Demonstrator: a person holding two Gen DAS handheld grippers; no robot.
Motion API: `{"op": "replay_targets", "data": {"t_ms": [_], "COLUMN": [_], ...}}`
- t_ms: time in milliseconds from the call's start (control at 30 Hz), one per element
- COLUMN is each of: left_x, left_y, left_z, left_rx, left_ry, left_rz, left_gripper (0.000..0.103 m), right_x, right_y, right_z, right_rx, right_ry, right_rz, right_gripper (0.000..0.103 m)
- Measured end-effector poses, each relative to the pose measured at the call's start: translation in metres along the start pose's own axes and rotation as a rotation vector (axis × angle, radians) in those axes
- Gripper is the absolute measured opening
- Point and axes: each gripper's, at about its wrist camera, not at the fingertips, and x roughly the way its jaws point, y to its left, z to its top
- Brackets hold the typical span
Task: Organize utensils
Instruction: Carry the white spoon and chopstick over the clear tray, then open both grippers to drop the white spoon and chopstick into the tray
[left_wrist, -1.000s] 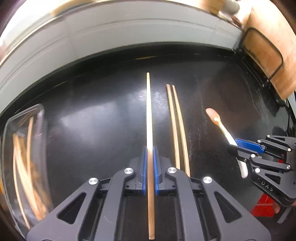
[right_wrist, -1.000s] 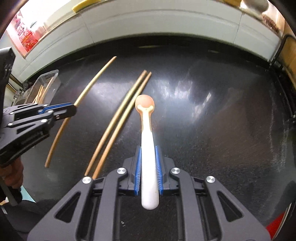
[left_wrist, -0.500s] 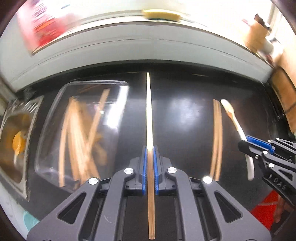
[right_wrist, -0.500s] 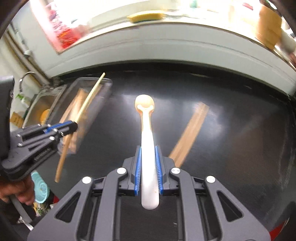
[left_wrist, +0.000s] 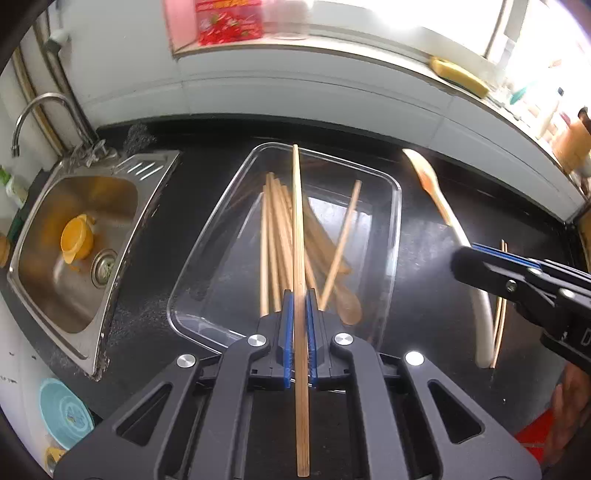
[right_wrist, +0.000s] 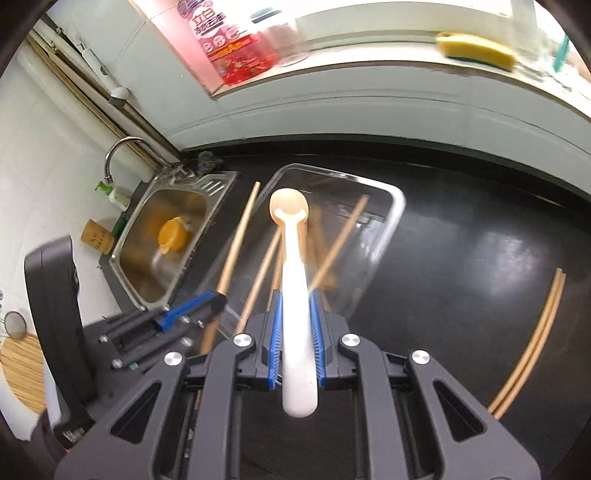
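Observation:
My left gripper is shut on a single wooden chopstick and holds it lengthwise over a clear plastic container that has several chopsticks and a wooden spoon inside. My right gripper is shut on a white-handled spoon with an orange bowl, held above the near end of the same container. The spoon and right gripper show at the right of the left wrist view. A pair of chopsticks lies on the black counter to the right.
A steel sink with an orange cup lies left of the container, with a tap behind. The white tiled wall and a ledge with a yellow sponge run along the back. A blue bowl sits low left.
Both grippers have swung left with their loads, from over the bare black counter to over the clear container. The pair of chopsticks stays on the counter, now far right.

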Motion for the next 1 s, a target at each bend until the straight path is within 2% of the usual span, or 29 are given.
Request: {"op": "replay_targets", "data": {"t_ms": [200,533,1000], "left_x": [0.019,0.052,0.078], "left_y": [0.016,0.02,0.021], "left_z": [0.009,0.026,0.036], "left_rx": [-0.026,-0.012,0.009], "left_ry": [0.024,0.066,0.109], "left_rz": [-0.015,-0.011,0.013], "left_gripper": [0.006,0.006,0.006], "right_x": [0.032,0.069,0.097], "right_y": [0.01,-0.003,-0.017], "right_z": [0.015,0.03,0.037], "right_rx": [0.03,0.064,0.088], "right_ry": [0.036,0.081,0.114], "right_rz": [0.009,-0.005,-0.026], "right_gripper": [0.015,0.015,0.015]}}
